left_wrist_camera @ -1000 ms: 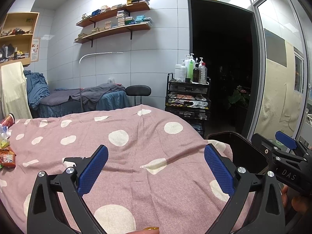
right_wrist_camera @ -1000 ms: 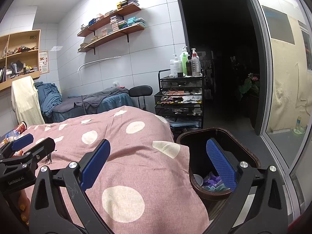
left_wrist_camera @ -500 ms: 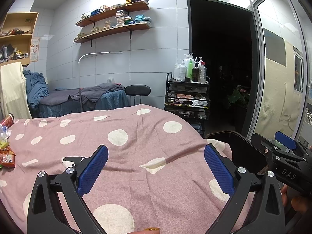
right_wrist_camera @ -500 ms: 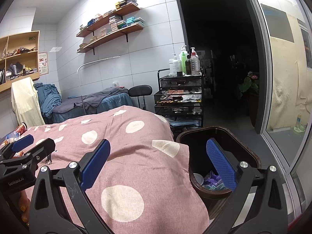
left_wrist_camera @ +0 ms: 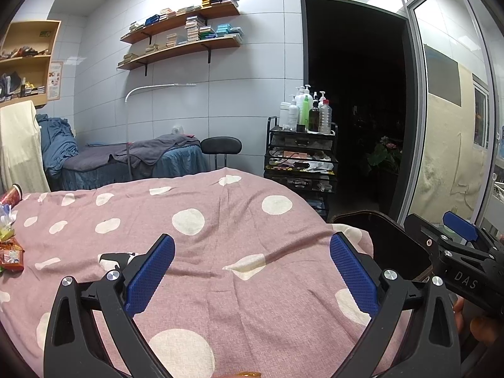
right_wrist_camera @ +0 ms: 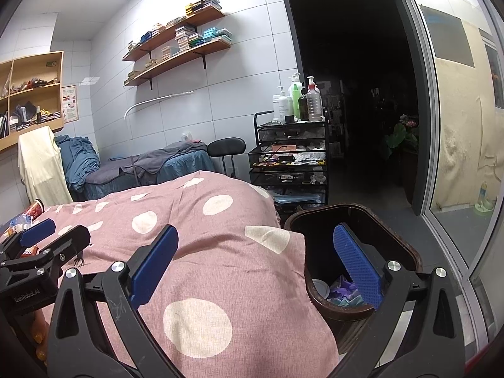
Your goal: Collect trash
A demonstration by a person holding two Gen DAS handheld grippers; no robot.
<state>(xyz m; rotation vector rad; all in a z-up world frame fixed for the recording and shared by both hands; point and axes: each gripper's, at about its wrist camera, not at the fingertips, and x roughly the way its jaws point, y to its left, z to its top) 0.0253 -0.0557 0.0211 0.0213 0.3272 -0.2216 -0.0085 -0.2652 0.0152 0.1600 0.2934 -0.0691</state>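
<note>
Both my claws, left gripper (left_wrist_camera: 252,271) and right gripper (right_wrist_camera: 255,261), gape empty; I should swing left toward the wrappers (left_wrist_camera: 11,253), far from the bin (right_wrist_camera: 352,249).

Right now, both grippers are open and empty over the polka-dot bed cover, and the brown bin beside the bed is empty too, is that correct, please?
Not quite. The left gripper and right gripper are open and empty above the polka-dot bed cover, but the brown bin is not empty: the right wrist view shows purple and blue scraps and a small white round piece at its bottom.
</note>
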